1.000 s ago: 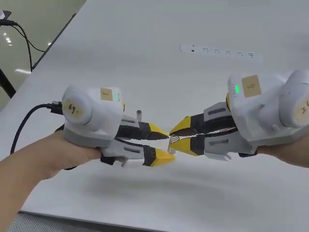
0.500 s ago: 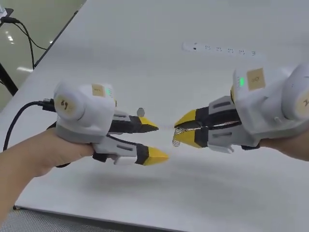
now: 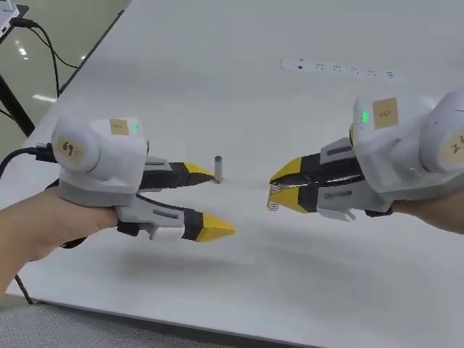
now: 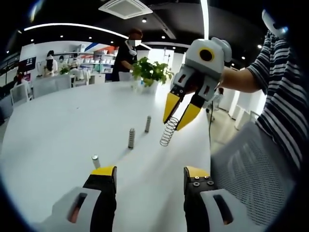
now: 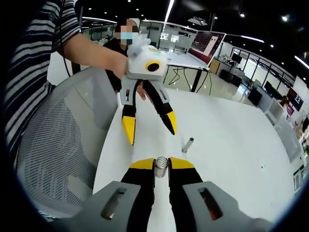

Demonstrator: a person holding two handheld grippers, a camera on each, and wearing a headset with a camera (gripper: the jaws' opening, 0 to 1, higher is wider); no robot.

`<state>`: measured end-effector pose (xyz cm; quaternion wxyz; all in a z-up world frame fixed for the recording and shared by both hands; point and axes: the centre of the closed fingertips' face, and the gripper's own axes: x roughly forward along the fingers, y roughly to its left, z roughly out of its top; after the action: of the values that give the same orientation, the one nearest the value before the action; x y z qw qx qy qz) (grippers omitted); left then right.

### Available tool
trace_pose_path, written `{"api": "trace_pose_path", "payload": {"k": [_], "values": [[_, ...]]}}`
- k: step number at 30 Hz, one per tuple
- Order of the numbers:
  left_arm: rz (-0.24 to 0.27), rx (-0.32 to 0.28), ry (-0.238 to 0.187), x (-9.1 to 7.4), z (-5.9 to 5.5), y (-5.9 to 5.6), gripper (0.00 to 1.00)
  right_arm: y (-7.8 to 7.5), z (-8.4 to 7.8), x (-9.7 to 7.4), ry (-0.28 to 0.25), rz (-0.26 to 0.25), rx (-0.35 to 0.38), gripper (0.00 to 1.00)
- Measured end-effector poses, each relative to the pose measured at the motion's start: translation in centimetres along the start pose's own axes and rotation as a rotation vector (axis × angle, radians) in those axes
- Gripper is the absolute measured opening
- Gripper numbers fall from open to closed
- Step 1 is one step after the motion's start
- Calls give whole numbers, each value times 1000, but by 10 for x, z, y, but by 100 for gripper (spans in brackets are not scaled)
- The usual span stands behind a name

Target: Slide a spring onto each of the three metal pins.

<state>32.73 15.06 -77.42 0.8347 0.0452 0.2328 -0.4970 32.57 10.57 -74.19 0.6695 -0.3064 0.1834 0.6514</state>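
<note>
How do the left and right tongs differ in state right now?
The yellow-tipped left tongs stand wide open; the yellow-tipped right tongs are shut. The left tongs hold nothing; the right tongs pinch a small coiled metal spring. Both point toward each other above the white table.

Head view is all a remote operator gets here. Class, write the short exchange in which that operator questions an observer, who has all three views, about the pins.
Operator: The right gripper holds a silver coil spring, and I see one grey metal pin. Any more?
Observer: Yes. The left gripper view shows three upright metal pins in a row on the white table.
Operator: Does any wear a spring?
Observer: The middle pin looks wrapped in a coil; the nearest pin is bare.
</note>
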Motion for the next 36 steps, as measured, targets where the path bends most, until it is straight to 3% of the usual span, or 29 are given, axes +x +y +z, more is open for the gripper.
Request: {"api": "trace_pose_path", "payload": {"k": [5,11,22,27,36], "values": [[39,-15,-6,-10,-3,9,58,-3,-1,1,-3,-8,8,7],[78,-30,-22,-20,-2,18,73,-7,-2,3,-4,-17,38,7],[121,-60,-30,-29,-7,27,97,-14,-1,7,3,-35,39,7],[120,-66,-29,-31,-9,27,98,-20,3,10,-2,-42,46,7],[124,-66,-40,-34,-6,27,98,-45,15,24,-12,-61,63,7]]}}
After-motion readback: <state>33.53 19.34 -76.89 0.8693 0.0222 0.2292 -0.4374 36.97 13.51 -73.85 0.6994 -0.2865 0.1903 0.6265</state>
